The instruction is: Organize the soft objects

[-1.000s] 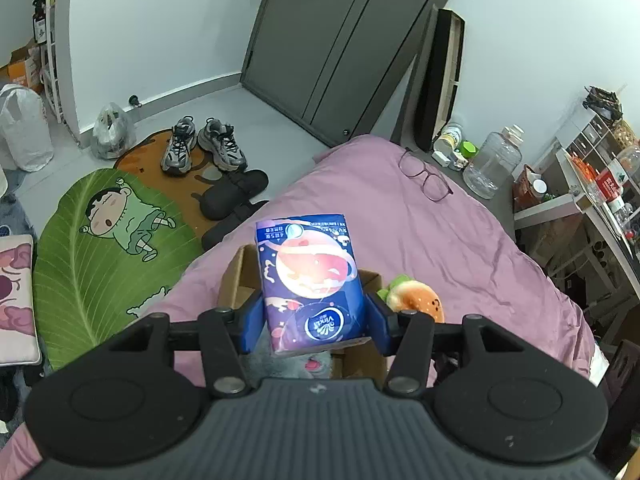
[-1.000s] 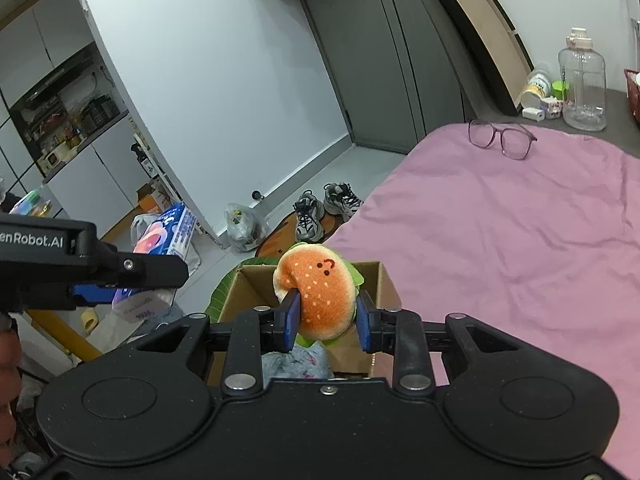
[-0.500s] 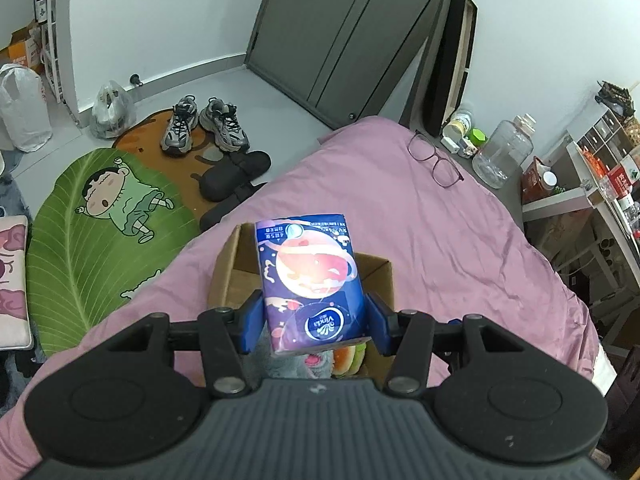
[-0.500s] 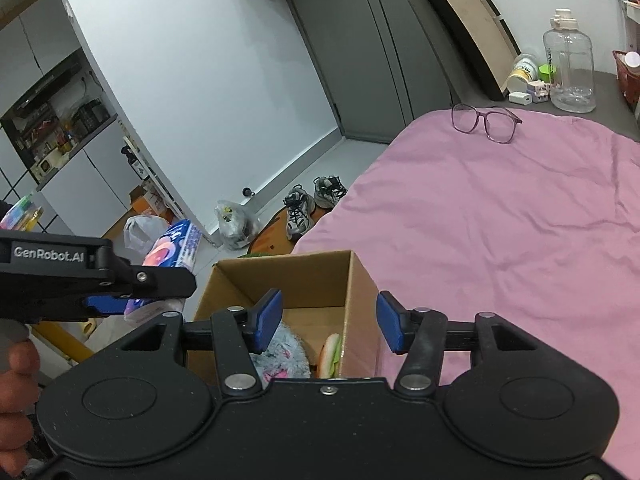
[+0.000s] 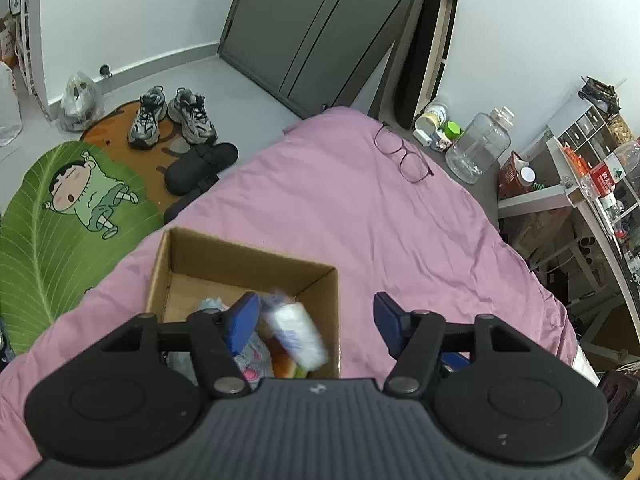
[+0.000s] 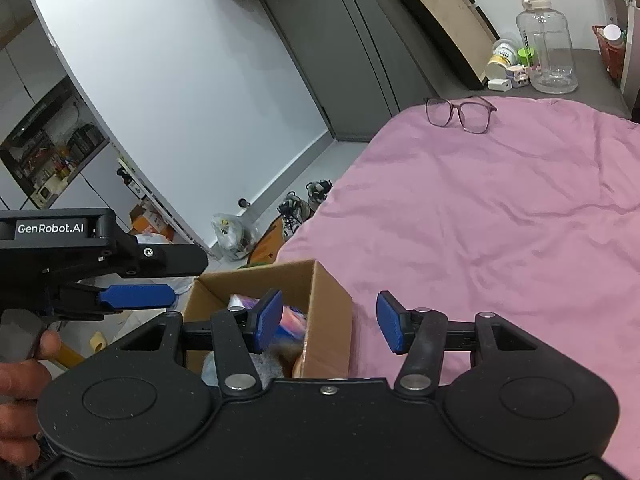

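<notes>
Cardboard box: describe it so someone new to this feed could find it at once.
Start from the pink bedspread filling the middle of the left wrist view. At its near corner, beside the green leaf rug on the floor, sits the cardboard box. It is the only brown, open-topped container on the bed, with soft items piled inside.

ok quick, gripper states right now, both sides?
Left gripper: open, holding nothing; tissue pack blurred inside the cardboard box.
Right gripper: open, holding nothing.
</notes>
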`<state>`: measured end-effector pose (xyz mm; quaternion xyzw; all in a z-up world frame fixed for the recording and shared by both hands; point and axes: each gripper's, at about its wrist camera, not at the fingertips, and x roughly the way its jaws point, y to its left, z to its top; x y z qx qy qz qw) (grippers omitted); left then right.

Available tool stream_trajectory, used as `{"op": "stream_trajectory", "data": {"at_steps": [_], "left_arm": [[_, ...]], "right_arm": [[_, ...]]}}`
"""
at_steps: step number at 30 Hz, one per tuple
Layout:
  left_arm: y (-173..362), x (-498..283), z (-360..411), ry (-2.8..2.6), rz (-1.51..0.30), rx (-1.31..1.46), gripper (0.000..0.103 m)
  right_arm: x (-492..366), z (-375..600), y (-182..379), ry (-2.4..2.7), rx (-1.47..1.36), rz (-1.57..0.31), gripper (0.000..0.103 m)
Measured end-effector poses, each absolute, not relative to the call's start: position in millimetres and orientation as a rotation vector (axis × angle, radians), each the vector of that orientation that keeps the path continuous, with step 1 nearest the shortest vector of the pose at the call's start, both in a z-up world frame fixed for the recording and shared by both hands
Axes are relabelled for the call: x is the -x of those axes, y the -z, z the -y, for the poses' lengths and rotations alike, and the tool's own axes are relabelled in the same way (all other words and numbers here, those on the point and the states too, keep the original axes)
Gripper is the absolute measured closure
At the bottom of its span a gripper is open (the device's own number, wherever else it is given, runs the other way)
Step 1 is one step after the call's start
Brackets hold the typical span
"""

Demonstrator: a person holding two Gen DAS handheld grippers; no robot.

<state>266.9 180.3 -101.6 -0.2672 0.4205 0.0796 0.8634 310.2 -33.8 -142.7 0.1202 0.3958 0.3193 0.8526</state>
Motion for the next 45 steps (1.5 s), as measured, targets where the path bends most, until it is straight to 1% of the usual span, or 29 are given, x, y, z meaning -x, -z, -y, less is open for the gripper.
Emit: {"op": "stream_trajectory", "data": {"at_steps": [8, 9, 11, 16, 18, 21, 24, 27, 32, 34, 37, 39, 45], "left_arm": [[81.6, -256.8, -172.3, -0.205, -0.889, 0.475, 0.039], [78.6, -253.7, -170.3, -0.206, -0.891, 0.458, 0.039], [73.9, -249.0, -166.5, -0.197, -0.904, 0.425, 0.039], [64.6, -226.7, -163.7, -0.151, -0.926, 0.402, 0.034], [61.6, -216.4, -165.0, -0.149, -0.924, 0.388, 0.03], [56.9, -202.8, -164.1, -0.13, -0.92, 0.359, 0.027], [50.6, -188.4, -162.6, -0.128, -0.918, 0.348, 0.026], [41.4, -171.6, -162.1, -0.131, -0.91, 0.34, 0.024], [24.8, -146.4, -158.1, -0.133, -0.907, 0.325, 0.02], [16.6, -135.6, -155.3, -0.138, -0.889, 0.312, 0.018], [6.6, -119.5, -151.0, -0.133, -0.868, 0.316, 0.015], [1.0, -108.4, -146.4, -0.13, -0.855, 0.308, 0.01], [-16.3, -77.5, -130.6, -0.127, -0.819, 0.278, 0.001]], "right_arm": [[-296.3, 44.1, 118.2, -0.683, -0.234, -0.82, 0.051], [-295.1, 45.2, 113.6, -0.685, -0.229, -0.815, 0.05], [-289.9, 48.6, 103.2, -0.688, -0.219, -0.804, 0.043], [-274.6, 57.6, 85.2, -0.68, -0.2, -0.806, 0.041], [-267.3, 61.9, 77.8, -0.668, -0.191, -0.809, 0.037], [-255.9, 69.6, 67.0, -0.667, -0.203, -0.815, 0.03], [-243.7, 75.1, 55.6, -0.668, -0.208, -0.811, 0.026], [-231.5, 79.7, 43.1, -0.668, -0.205, -0.792, 0.019], [-209.5, 87.4, 26.3, -0.662, -0.196, -0.76, 0.004], [-201.1, 92.0, 21.3, -0.66, -0.197, -0.756, 0.0], [-188.4, 100.3, 15.9, -0.65, -0.203, -0.752, 0.0], [-181.9, 105.7, 13.1, -0.644, -0.206, -0.762, 0.0], [-156.7, 115.6, 0.4, -0.661, -0.185, -0.76, 0.0]]}}
